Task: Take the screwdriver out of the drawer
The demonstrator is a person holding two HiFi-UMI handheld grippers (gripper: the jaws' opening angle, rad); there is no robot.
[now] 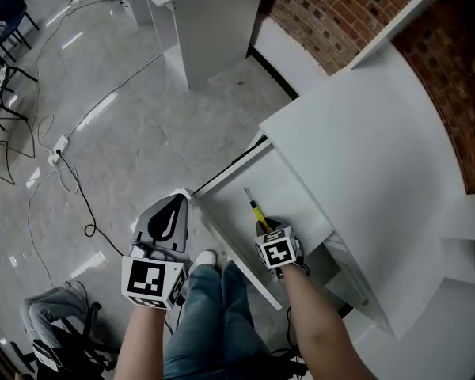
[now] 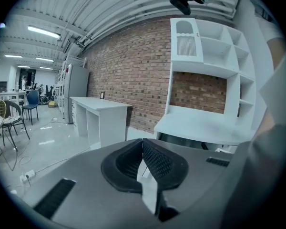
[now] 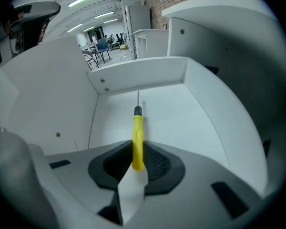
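A screwdriver (image 1: 256, 209) with a yellow handle and a thin metal shaft lies in the open white drawer (image 1: 297, 184). My right gripper (image 1: 266, 228) reaches down into the drawer, shut on the handle's near end. In the right gripper view the yellow screwdriver (image 3: 137, 132) sits pinched between the dark pads of the right gripper (image 3: 138, 149), its shaft pointing at the drawer's (image 3: 186, 113) far wall. My left gripper (image 1: 176, 203) hangs outside the drawer, to its left above the floor, shut with nothing in it; in its own view the left gripper (image 2: 142, 144) faces the desk and a brick wall.
The white desk top (image 1: 364, 149) overhangs the drawer on the right, against a brick wall (image 1: 332, 14). A second white desk (image 1: 210, 22) stands farther off. Cables and a power strip (image 1: 59, 153) lie on the floor at left. The person's jeans-clad legs (image 1: 214, 307) are just below the drawer front.
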